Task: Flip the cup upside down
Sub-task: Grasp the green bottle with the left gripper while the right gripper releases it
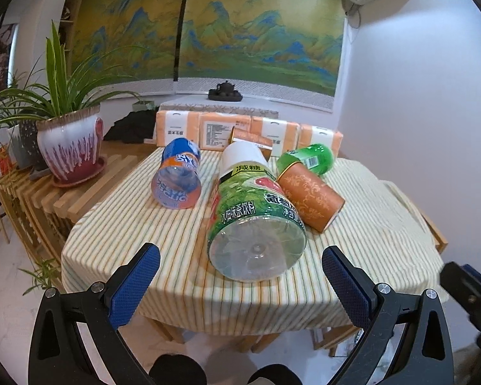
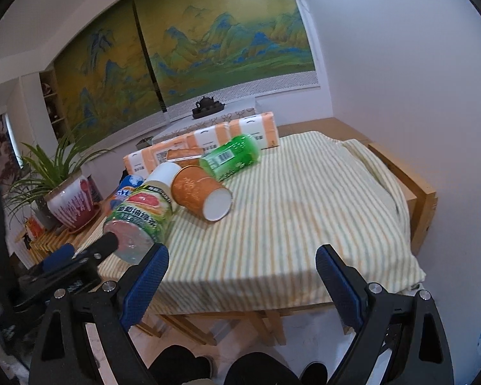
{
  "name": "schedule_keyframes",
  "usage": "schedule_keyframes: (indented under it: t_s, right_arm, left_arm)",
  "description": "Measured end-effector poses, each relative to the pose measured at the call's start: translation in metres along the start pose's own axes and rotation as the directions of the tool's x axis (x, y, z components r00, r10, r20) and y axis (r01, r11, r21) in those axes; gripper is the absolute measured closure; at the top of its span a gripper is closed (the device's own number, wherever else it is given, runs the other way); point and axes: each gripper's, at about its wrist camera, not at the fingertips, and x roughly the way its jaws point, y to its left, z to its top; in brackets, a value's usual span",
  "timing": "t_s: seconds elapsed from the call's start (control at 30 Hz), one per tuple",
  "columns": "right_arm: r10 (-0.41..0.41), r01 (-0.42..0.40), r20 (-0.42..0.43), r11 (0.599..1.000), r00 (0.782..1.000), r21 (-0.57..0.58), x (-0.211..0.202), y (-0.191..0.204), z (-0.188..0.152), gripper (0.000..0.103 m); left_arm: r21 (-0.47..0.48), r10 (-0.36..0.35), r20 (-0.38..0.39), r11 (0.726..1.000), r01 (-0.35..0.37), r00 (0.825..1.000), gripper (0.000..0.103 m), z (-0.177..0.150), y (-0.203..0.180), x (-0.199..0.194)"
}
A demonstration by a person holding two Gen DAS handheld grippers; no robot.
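An orange paper cup (image 1: 309, 197) (image 2: 199, 193) lies on its side on the striped tablecloth (image 1: 163, 224) (image 2: 304, 211), its white mouth toward the near right. A second orange cup (image 1: 251, 141) (image 2: 184, 156) lies farther back, partly hidden. My left gripper (image 1: 240, 272) is open at the table's near edge, in front of a large green-labelled bottle (image 1: 256, 221) (image 2: 141, 218) lying on its side. My right gripper (image 2: 242, 272) is open over the near edge, to the right of the cups, holding nothing.
A blue-and-orange bottle (image 1: 178, 176) and a green bottle (image 1: 308, 160) (image 2: 231, 157) also lie on the cloth. Orange tissue packs (image 1: 208, 131) (image 2: 208, 139) line the far edge. A potted plant (image 1: 70, 147) (image 2: 69, 203) stands on a slatted bench at the left. A white wall is on the right.
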Motion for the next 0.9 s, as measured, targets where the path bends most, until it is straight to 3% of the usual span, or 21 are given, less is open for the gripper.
schedule_keyframes:
  t_s: [0.63,0.9]
  right_arm:
    - [-0.012,0.012,-0.002,0.999,1.0,0.038,0.002,-0.033,0.001,0.012]
    - [-0.019,0.02,-0.016,0.998,1.0,0.063,0.009,-0.041,0.001,0.012]
  left_arm:
    - [0.026,0.144,0.076,0.989,-0.147,0.987,0.001,-0.009,-0.023,0.042]
    - [0.053,0.14,0.081,0.988,-0.145,0.987,0.001,-0.017,-0.033,0.05]
